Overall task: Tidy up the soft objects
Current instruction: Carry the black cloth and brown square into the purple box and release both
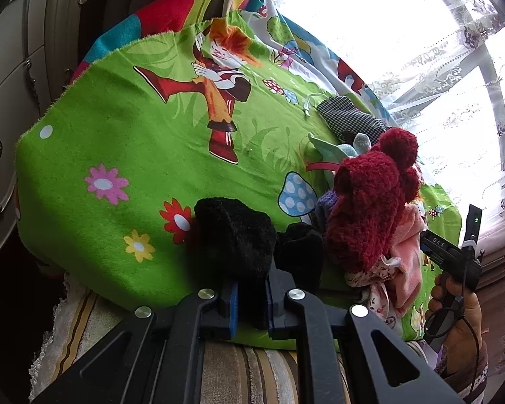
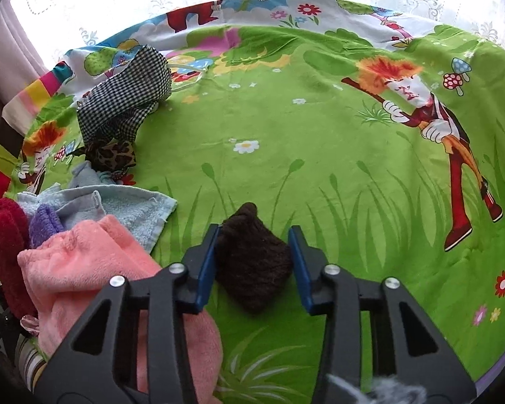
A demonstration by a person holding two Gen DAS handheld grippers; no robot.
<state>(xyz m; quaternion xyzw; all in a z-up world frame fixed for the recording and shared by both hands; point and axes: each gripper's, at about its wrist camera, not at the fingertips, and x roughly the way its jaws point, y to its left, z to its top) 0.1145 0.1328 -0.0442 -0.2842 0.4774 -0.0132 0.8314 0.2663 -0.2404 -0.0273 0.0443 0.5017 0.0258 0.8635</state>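
**Currently: left tongs clamped on black fluffy piece, right tongs straddling brown knit piece**

Left gripper (image 1: 249,299): jaws narrow, pinching a black fluffy piece (image 1: 235,235) between the blue pads. The piece bulges out above the fingers and rests on the green cartoon sheet (image 1: 118,128).

Right gripper (image 2: 254,266): jaws partly closed, with a dark brown knit piece (image 2: 252,262) lying on the sheet between them. Left pad is touching or just beside its edge; right pad shows a thin gap. Cannot call it a firm grip. In the left wrist view, a hand (image 1: 454,309) holds this gripper's handle at the right edge.

Pile, right of the left gripper in the left wrist view and at the left edge in the right wrist view:
- dark red fluffy item (image 1: 367,202) with pompoms, on top in the left wrist view
- pink fleece cloth (image 2: 84,269), just beside the right gripper's left finger
- light blue towel (image 2: 131,208), behind the pink cloth
- purple fuzzy piece (image 2: 43,224), between red item and towel
- floral print cloth (image 1: 377,279) under the red item

Further back: black-and-white checked cloth (image 2: 131,91), crumpled, with a leopard-print piece (image 2: 114,155) just in front of it.

Sheet covers a raised surface; striped upholstery (image 1: 252,370) shows below its near edge. Lace curtain (image 1: 454,67) behind, backlit.
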